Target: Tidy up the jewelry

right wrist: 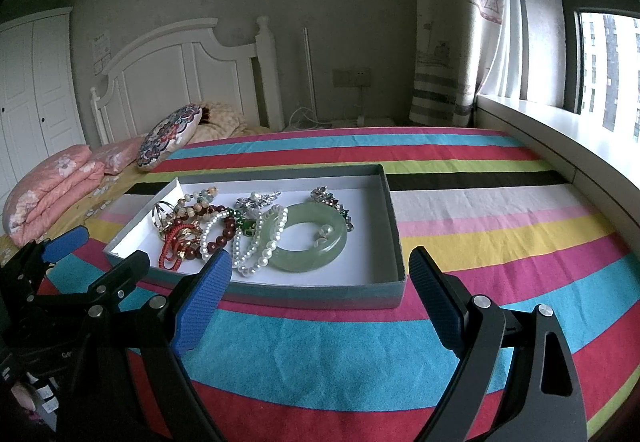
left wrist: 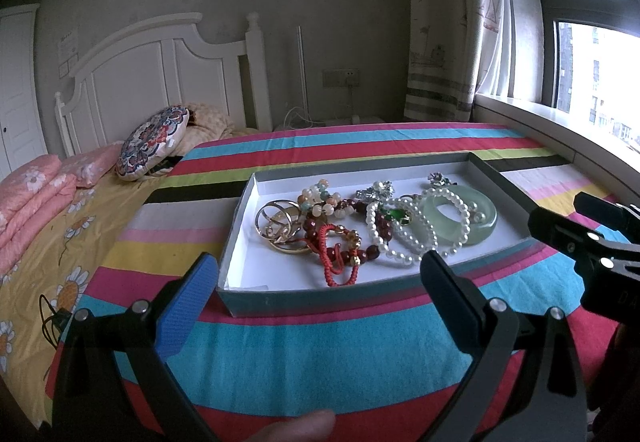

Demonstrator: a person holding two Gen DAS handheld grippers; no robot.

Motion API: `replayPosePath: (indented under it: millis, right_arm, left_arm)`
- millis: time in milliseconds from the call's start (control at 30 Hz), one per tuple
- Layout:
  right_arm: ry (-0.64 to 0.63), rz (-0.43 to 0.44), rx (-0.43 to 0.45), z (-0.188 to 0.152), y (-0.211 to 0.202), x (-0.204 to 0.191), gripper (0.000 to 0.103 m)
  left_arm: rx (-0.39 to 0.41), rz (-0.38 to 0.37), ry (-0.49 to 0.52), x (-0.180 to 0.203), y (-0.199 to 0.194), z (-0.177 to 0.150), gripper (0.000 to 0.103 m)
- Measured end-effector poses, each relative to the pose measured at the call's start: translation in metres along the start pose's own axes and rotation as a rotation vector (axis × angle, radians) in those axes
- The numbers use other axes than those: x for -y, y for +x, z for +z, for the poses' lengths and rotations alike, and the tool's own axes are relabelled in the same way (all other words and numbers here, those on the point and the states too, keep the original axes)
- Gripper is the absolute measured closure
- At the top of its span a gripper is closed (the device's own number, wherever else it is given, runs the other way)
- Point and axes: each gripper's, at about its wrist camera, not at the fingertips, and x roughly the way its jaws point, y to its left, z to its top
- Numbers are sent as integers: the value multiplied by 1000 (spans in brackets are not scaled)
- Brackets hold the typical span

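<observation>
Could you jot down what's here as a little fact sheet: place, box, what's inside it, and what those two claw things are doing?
Place: bed with striped cover, by a window
Box: shallow, open, on the cover
Inside: jade ring, pearl bracelets, red beads, red cord, gold rings, tangled in one heap
Left gripper: open, empty, short of the box
Right gripper: open, empty, short of the box

Jewelry [left wrist: 372,226] lies in a box [left wrist: 280,302] on the bed [left wrist: 320,354], pillows [left wrist: 152,138] behind.
</observation>
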Motion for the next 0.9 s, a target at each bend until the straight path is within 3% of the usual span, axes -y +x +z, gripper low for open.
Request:
replayPosePath:
  millis: [467,567,700,767,833,900]
  right_arm:
    - [-1,-1,-2,-1,0,-1,17]
    - [-5,-1,-5,-1,1,-1,17]
    - [-18,-22,-12,-2,1,-3,17]
    - [-49,-52,-35,-3,0,-8,17]
    - [-110,-92,-134,-7,6,-16,17]
    - [-128,-74,-254,-14,14,-21,17]
  left_arm:
    - [-9,15,20,6,1,1,3]
    - [18,74,19,8,-2,0,3]
    - [-88,-11,-12,2,9,4,3]
    - [-203,-62,-41,-1,16,2,3]
    - [-285,-54,-75,-4,20,-4,3]
    - [-371,-66,-90,-4,25,-12,3]
